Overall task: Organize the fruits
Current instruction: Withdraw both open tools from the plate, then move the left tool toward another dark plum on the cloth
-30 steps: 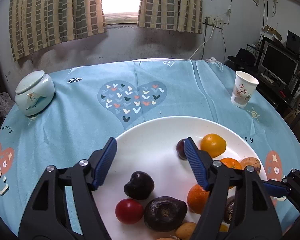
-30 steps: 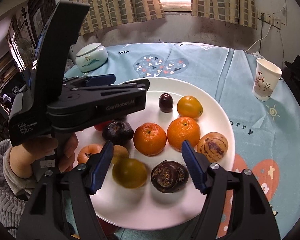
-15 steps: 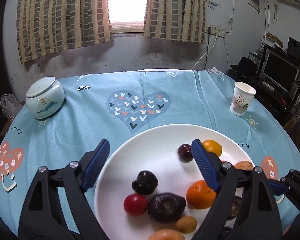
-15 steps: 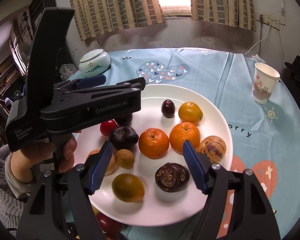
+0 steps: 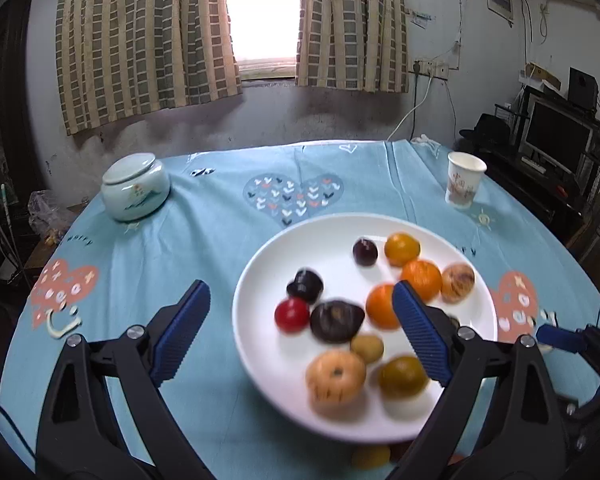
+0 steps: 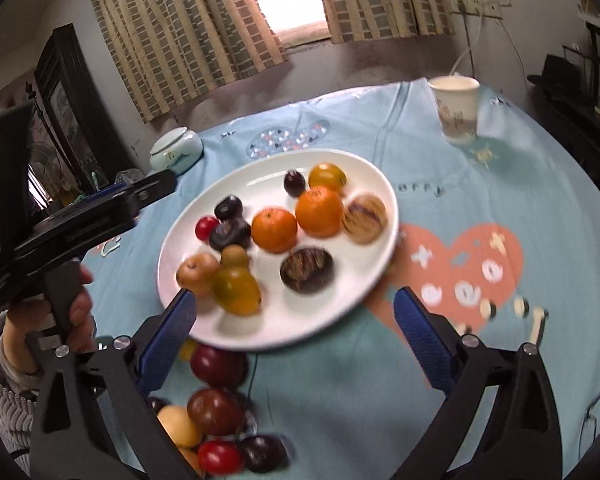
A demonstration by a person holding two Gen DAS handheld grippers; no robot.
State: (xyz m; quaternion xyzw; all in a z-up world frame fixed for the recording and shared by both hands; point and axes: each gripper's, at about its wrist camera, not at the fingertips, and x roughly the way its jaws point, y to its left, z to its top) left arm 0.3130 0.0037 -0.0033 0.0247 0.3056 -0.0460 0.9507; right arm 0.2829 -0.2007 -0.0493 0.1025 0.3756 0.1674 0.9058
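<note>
Our left gripper (image 5: 300,332) and right gripper (image 6: 294,330) have just been opening and now stand wide, neither holding anything. The fruits (image 6: 274,230) lie on the white plate (image 6: 300,320) on the blue cloth (image 5: 204,208). More fruits (image 6: 216,412), blurred and perhaps plums, sit just beside the plate's near rim.

The surface is covered by a matt printed cloth (image 5: 204,240). A glossy, smooth white plate (image 5: 260,360) is seen, and a glazed ceramic jar (image 5: 135,187). The cup (image 5: 463,179) looks like paper. Ribbed blue pads (image 5: 182,330) are fitted on matt black plastic tool arms.
</note>
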